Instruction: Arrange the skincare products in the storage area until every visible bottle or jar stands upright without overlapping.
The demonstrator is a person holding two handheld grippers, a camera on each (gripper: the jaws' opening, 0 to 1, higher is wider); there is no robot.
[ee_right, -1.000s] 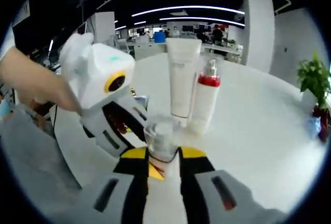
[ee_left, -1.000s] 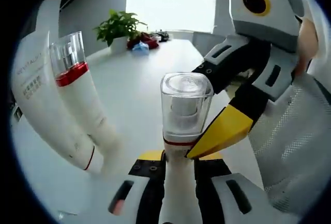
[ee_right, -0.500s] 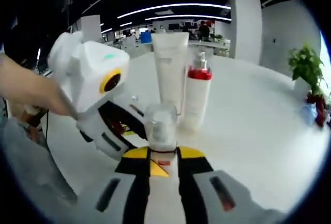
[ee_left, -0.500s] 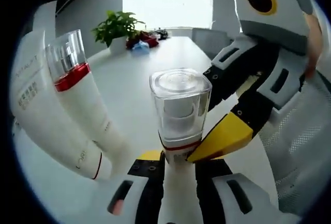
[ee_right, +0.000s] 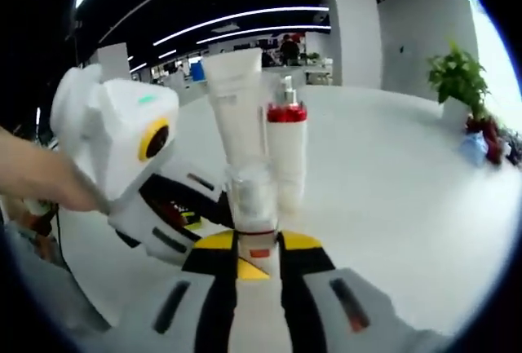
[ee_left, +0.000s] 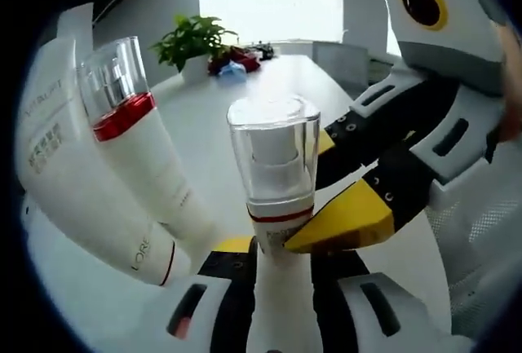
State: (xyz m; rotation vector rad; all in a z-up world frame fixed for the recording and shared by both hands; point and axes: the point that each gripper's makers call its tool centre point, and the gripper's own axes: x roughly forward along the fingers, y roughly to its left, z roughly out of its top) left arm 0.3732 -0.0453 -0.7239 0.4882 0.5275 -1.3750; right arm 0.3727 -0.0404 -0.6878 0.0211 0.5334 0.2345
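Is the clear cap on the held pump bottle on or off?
On. The clear cap covers the pump, sitting down to the red band of the bottle.

Both grippers meet nose to nose, the left gripper [ee_left: 277, 265] clamped with its black jaws tight on the white clear-capped pump bottle [ee_left: 276, 206], the right gripper [ee_right: 253, 257] pinching the same bottle just below its red band, a hand [ee_right: 37, 178] behind.

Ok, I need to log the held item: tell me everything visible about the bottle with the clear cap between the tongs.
The pump bottle is white with a red band below a clear, squarish cap that shows the white pump inside. It looks like plastic. It stands upright between both tongs: the left tongs grip its body, and the right tongs press its neck.
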